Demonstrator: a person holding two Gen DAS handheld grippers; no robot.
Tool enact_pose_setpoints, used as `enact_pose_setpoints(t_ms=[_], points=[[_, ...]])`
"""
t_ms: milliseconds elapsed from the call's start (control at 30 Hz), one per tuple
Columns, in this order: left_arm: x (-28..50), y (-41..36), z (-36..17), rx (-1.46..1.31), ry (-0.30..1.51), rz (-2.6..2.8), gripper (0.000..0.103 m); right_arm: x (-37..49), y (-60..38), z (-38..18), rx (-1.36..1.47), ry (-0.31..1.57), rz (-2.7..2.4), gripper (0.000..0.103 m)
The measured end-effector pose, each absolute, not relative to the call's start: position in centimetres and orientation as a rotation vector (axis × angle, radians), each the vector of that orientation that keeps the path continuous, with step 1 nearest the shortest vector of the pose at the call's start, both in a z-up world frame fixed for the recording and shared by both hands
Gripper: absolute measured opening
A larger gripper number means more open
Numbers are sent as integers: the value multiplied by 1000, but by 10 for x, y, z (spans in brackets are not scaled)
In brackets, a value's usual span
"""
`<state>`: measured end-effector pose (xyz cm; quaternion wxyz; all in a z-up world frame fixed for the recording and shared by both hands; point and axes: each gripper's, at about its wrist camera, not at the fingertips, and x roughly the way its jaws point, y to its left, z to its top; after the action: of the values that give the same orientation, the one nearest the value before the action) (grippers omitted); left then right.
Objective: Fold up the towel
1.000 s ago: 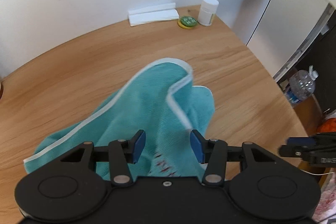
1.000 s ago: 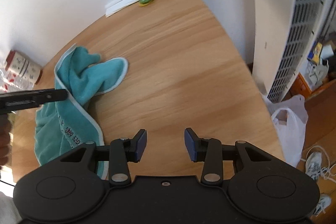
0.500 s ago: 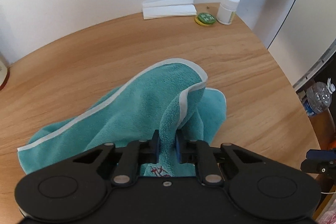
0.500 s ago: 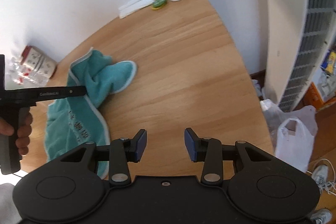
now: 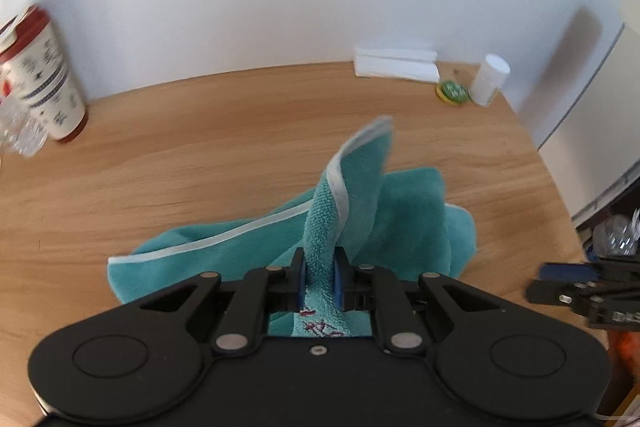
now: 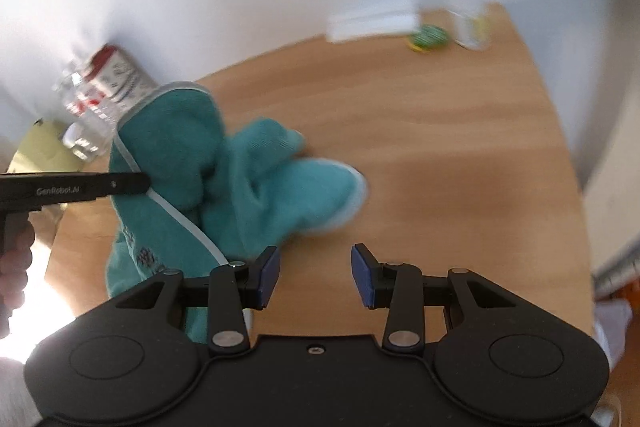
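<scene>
A teal towel (image 5: pixel 404 211) with a pale border lies crumpled on the wooden table (image 5: pixel 200 163). My left gripper (image 5: pixel 319 277) is shut on a bunched fold of it, and the cloth rises between the blue pads into a peak. In the right wrist view the same towel (image 6: pixel 256 179) hangs lifted from the left gripper's finger (image 6: pixel 120 183), which a hand holds at the left edge. My right gripper (image 6: pixel 315 277) stands open just right of the towel's near edge, with bare table between its pads.
A red-and-white patterned can (image 5: pixel 44 75) and a clear bottle (image 5: pixel 20 131) stand at the back left by the wall. Folded white paper (image 5: pixel 396 65), a green lid (image 5: pixel 452 91) and a white jar (image 5: pixel 490 79) sit at the back right. The table edge drops off on the right.
My left gripper went from open to shut on the towel's fold and has lifted it. My right gripper has swung left, closer to the towel, staying open.
</scene>
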<state>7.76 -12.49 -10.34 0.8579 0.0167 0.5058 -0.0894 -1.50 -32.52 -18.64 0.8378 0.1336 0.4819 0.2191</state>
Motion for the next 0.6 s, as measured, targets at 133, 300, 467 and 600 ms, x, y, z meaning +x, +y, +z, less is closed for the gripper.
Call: enact_pose_setpoints(t_ms=[133,300,467,600], points=[[75,-111,-100,7,1067,-146,12,12,-303,-188,224,1019,527,45],[69,-99,-93,1,1054,-111,12,34,-285,-197,198,1040,580,45],[64,-83,-89,-17,1044,-61,12,46,-280,-211,280,1087,658,29],[58,-68,-85,-30,1025,-10,12,48,-278,-209,319,1082,698,22]])
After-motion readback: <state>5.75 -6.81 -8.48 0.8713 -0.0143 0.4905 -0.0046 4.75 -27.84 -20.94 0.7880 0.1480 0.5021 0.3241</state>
